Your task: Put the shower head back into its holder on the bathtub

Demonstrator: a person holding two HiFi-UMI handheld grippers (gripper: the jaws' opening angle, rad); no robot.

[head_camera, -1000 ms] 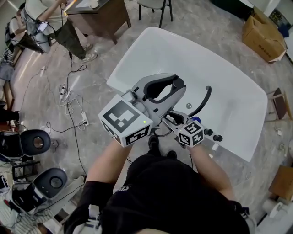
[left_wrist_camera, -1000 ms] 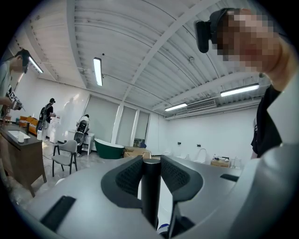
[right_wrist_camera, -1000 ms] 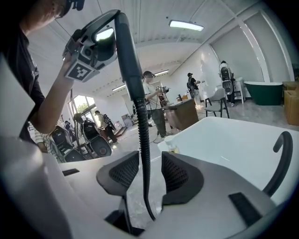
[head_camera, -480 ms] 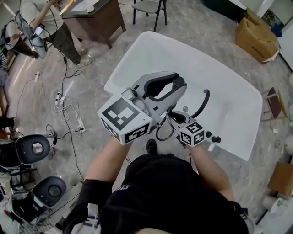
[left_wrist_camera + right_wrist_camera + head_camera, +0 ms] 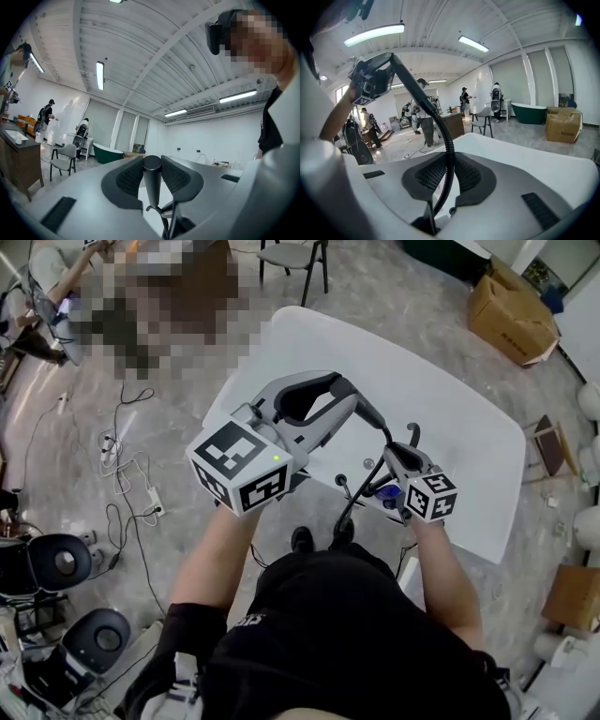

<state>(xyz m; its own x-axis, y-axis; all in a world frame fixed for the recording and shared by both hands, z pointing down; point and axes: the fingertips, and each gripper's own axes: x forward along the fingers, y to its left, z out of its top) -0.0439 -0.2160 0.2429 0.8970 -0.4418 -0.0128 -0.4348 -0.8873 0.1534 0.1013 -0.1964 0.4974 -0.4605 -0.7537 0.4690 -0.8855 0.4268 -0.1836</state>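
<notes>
One shower head (image 5: 151, 187) sits gripped between the fingers of the left gripper (image 5: 152, 163). The fingers of the right gripper (image 5: 449, 165) have just closed on its one hose (image 5: 424, 104).

Before the person stands the bathtub (image 5: 450, 418), a chair (image 5: 291, 254) behind its far end and a cardboard box (image 5: 511, 306) beyond to the right, while over its near rim the left gripper (image 5: 354, 404) with the shower head (image 5: 152, 180) is left of the right gripper (image 5: 397, 457) with the hose (image 5: 443, 126).
</notes>
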